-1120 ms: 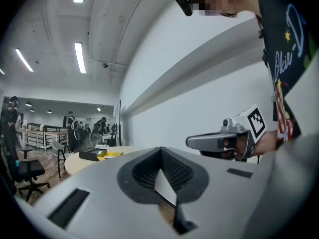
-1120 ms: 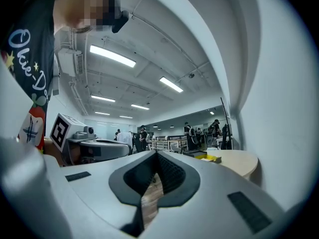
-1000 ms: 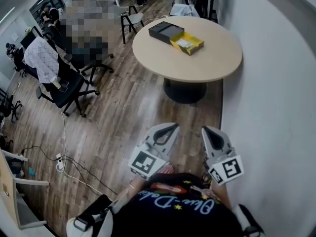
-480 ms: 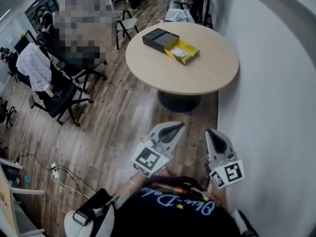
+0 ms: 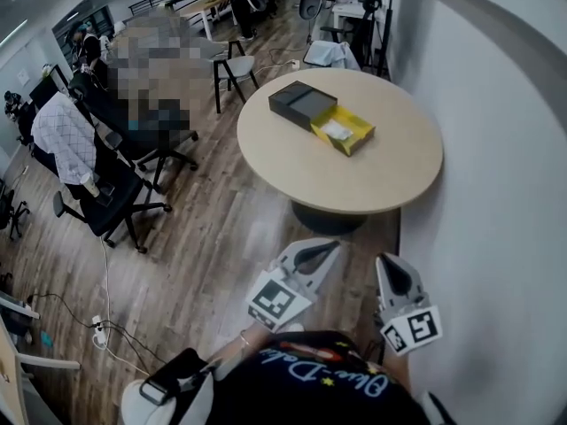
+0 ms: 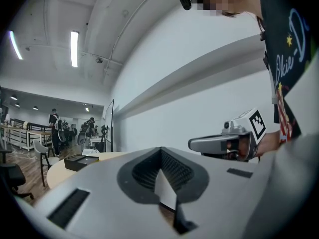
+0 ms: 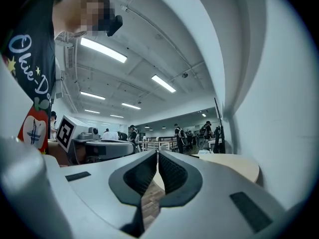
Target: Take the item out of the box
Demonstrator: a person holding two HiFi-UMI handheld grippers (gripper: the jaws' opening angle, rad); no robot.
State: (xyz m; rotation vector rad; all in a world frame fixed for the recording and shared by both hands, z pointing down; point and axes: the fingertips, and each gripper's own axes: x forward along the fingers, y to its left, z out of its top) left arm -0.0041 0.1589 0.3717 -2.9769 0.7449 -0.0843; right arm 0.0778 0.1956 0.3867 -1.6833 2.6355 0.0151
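On the round beige table (image 5: 390, 180) lies an open yellow box (image 5: 354, 140) with a white item (image 5: 336, 130) inside. A black box (image 5: 301, 104) touches its far left side. Both grippers are held close to the person's body, well short of the table and above the wooden floor. My left gripper (image 5: 330, 245) is shut and holds nothing. My right gripper (image 5: 387, 260) is also shut and empty. The left gripper view shows its shut jaws, the black box (image 6: 79, 162) far off, and the right gripper (image 6: 195, 144) alongside. From the right gripper view, the table (image 7: 234, 164) lies ahead past the shut jaws.
A white wall (image 5: 505, 175) runs close along the right of the table. A small chair (image 5: 237, 65) stands at the table's far left, and black office chairs (image 5: 115, 184) stand to the left. Cables (image 5: 102, 308) trail over the floor at lower left.
The table has shifted slightly right and lower in the head view and looks a little larger. Both grippers stay shut and close to the body.
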